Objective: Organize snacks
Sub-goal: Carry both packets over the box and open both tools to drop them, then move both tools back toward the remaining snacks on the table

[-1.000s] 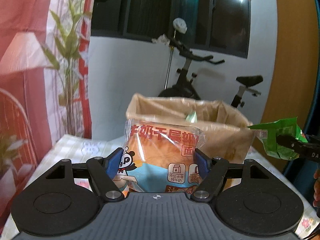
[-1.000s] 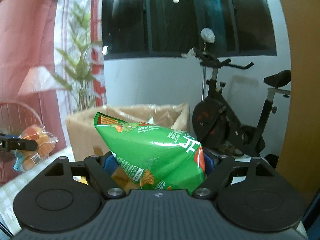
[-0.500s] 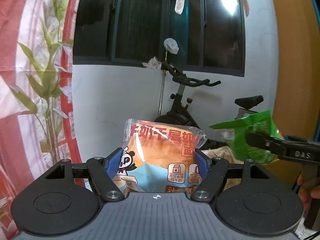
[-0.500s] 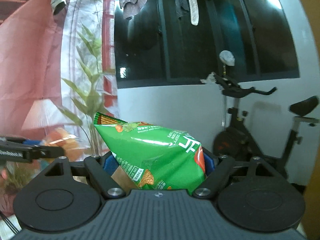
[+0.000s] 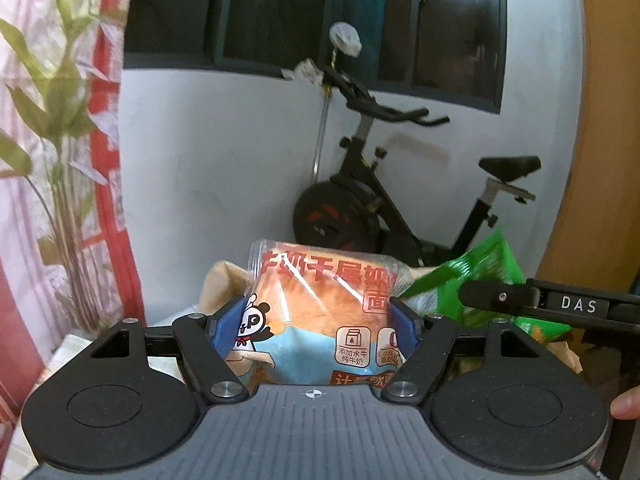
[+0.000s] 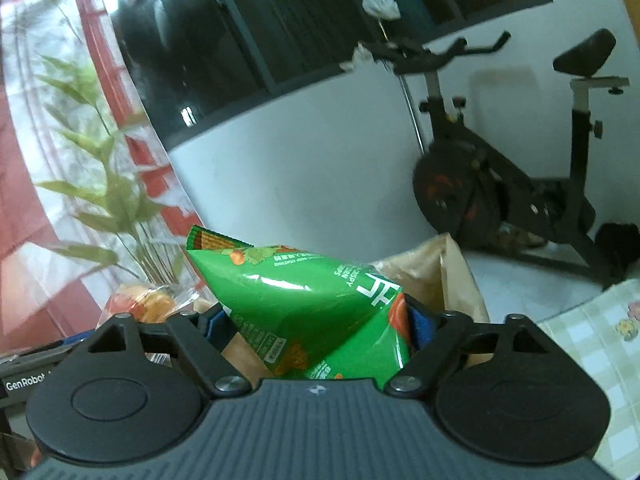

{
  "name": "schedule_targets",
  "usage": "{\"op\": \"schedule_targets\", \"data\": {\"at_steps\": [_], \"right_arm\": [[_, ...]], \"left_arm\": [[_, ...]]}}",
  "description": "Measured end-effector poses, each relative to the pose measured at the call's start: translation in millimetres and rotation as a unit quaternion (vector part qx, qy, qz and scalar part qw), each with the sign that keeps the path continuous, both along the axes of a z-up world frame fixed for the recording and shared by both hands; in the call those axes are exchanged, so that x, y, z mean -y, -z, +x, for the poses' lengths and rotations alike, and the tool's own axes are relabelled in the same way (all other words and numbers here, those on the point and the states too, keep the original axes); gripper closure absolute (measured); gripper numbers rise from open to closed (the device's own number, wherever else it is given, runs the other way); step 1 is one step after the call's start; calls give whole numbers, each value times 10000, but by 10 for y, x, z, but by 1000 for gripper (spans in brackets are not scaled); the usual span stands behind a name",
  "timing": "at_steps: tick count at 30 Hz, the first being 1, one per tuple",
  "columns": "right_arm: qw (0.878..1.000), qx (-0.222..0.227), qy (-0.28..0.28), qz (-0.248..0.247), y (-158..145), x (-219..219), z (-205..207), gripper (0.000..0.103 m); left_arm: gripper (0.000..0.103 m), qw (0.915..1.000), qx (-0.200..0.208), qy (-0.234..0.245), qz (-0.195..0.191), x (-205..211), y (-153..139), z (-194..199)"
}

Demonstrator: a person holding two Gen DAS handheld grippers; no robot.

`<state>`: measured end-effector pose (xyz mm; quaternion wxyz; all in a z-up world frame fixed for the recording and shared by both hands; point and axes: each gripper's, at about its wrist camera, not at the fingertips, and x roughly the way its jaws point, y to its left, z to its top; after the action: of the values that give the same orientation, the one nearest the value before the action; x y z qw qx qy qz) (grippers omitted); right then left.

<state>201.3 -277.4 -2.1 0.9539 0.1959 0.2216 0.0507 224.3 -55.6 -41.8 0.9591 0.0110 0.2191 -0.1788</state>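
- We read red Chinese characters across the top of the bread packet (image 5: 320, 304), with a cartoon panda at its lower left and a milk-carton icon lower right; most characters are partly cut off by the wrapper's folds.
- The left claw (image 5: 314, 322) is clenched on that bread packet, its blue pads (image 5: 226, 320) pressing both sides, low in the centre of the left wrist view.
- The green chips bag (image 6: 308, 312) carries white print — "CRISPY" is legible, upside down, along with large white characters. The right claw (image 6: 316, 322) grips it at lower centre of the right wrist view.
- In the left wrist view the same green bag (image 5: 472, 280) sits at right, held by the other tool's finger marked "DAS" (image 5: 578, 304). In the right wrist view, "GenRobot" (image 6: 26, 383) shows at the lower left edge.
- Compared with half a second ago, the lined cardboard box (image 6: 448, 276) has come back into sight behind both snacks, and the right view has tilted so the window line slants.
- Around us: an exercise bike (image 5: 384, 200) against the white wall, a leafy plant (image 6: 108, 200) at left, and a checked cloth on the counter (image 6: 600, 340) at lower right. The bread packet (image 6: 148, 300) also peeks in at left of the right wrist view, just above the claw linkage.
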Motion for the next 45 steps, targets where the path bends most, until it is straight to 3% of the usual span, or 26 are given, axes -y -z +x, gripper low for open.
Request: {"op": "schedule_targets", "data": {"at_steps": [8,17,20,24,34,45], "right_arm": [[9994,-233,-54,-251,37,-26,17,9],[9978,-74,-405,-519,-95,-167,-55,0],[9941,-400,-563,-833,-66,-247,6,0],[9942,-13,-679,-831,-177,-338,-126,0],[9897,268,-685,-1232,-294,-485,-562,0],[9868,357,-788,-1366,93,-602,-1336,0]], "left_arm": [[25,9997,80,-44,243,12,52,3],[25,9998,-30,-179,104,-123,-14,-44],[25,9997,10,-202,136,-160,-41,-92],[25,9997,-23,-225,116,-213,-87,-170],[25,9987,-169,-482,40,-645,-93,-747],[25,9930,-750,-890,216,-1089,443,-1435]]}}
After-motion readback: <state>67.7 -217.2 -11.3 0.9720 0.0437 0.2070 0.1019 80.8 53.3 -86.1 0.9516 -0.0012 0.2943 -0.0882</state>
